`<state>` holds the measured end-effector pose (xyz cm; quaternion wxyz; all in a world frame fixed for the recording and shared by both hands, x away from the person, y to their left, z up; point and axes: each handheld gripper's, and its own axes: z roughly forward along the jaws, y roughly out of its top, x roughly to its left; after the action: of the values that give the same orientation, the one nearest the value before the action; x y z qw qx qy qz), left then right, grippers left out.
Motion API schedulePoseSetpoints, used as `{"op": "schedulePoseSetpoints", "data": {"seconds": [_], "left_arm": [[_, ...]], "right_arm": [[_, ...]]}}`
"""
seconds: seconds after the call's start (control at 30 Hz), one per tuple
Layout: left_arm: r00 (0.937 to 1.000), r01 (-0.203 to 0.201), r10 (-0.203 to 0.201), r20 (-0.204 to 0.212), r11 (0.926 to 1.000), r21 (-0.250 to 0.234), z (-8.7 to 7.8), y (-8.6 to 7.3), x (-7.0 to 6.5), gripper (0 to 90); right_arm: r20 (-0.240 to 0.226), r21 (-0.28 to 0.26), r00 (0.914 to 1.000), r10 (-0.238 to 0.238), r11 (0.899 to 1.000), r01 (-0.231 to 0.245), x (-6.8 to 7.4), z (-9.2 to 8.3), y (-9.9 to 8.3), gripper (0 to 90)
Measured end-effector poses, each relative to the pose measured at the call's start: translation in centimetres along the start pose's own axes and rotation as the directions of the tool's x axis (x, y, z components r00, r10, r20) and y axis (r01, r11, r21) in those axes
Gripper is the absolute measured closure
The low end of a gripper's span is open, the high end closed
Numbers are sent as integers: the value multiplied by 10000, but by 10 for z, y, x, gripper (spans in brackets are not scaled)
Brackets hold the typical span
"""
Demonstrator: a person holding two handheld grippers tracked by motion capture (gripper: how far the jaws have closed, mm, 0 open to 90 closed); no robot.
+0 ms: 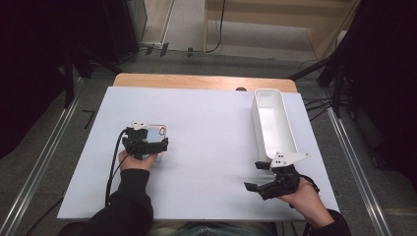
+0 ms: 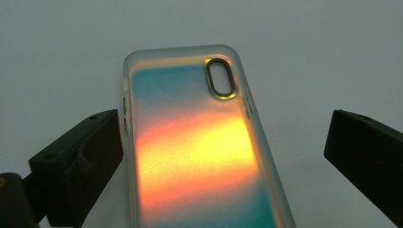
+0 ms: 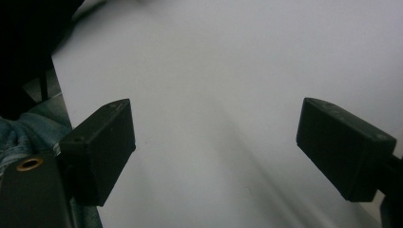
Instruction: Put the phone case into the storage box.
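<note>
The high view looks down on the whole white table (image 1: 206,147) from the person's side. Each gripper view looks closely at this same table surface.

A recording lab or studio: a white sheet-covered wooden table (image 1: 196,81) stands on grey carpet (image 1: 44,142), metal floor rails (image 1: 37,162) at 3 and 9 o'clock, black equipment stands (image 1: 69,73) and loose cables (image 1: 314,105) toward 12.

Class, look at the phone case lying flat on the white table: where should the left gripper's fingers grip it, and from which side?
Grip the phone case across its two long edges, coming straight down from above. It lies flat with its back up, and the open left gripper already straddles its narrow width. Stay below the camera hole, where the sides run straight.
</note>
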<state>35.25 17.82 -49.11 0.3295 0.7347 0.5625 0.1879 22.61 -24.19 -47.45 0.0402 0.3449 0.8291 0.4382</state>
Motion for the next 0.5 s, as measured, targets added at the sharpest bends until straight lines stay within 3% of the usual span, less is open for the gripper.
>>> {"op": "schedulePoseSetpoints", "data": {"seconds": [0.5], "left_arm": [[9992,97,-92,-392,9999,118,10,-10,-2,0]], "right_arm": [[-31,1,10000,-4,10000,4,0,0,0,115]]}}
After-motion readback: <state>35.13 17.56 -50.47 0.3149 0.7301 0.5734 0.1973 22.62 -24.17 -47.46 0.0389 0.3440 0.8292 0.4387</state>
